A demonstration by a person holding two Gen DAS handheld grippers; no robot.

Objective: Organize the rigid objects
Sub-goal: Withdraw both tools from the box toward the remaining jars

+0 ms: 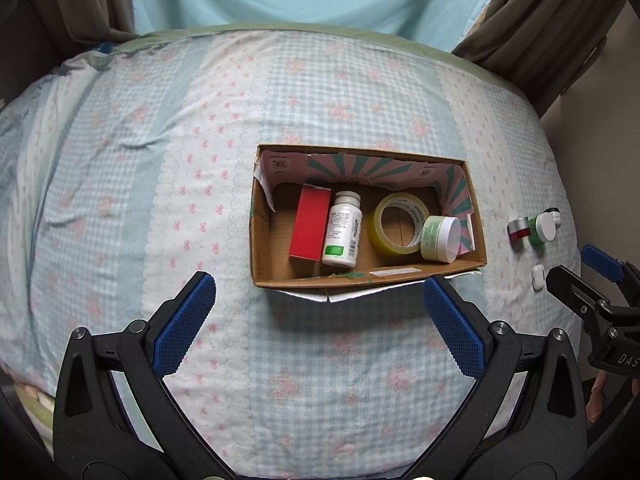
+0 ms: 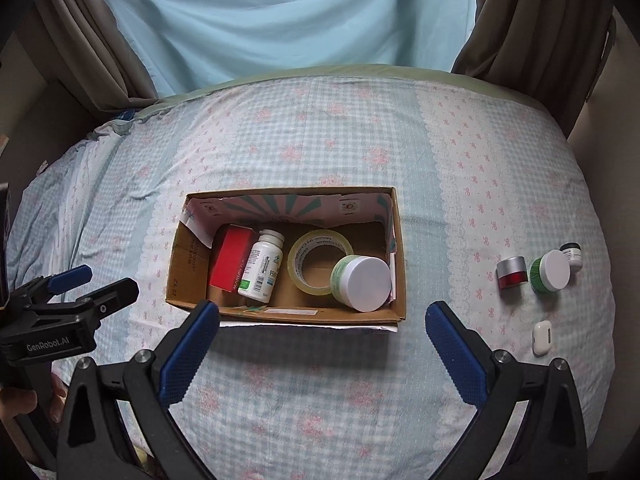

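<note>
An open cardboard box (image 1: 360, 278) (image 2: 188, 248) sits on the bed. Inside lie a red box (image 1: 310, 222) (image 2: 232, 260), a white pill bottle (image 1: 342, 230) (image 2: 262, 266), a yellow tape roll (image 1: 394, 220) (image 2: 316, 258) and a pale green jar (image 1: 440, 238) (image 2: 362, 280). Right of the box on the sheet are a red and silver jar (image 1: 519, 230) (image 2: 512, 272), a green jar with white lid (image 1: 542, 228) (image 2: 550, 272), a small dark-lidded jar (image 2: 572, 254) and a white earbud case (image 1: 538, 277) (image 2: 542, 338). My left gripper (image 1: 320, 308) and right gripper (image 2: 322, 338) are open and empty, just in front of the box.
The bed (image 1: 160, 160) has a blue checked sheet with pink bows. Brown curtains (image 2: 532, 24) and a pale blue cloth (image 2: 280, 20) hang behind it. A wall (image 1: 600, 120) stands close at the right. Each gripper shows in the other's view, the right one (image 1: 592, 276) and the left one (image 2: 92, 284).
</note>
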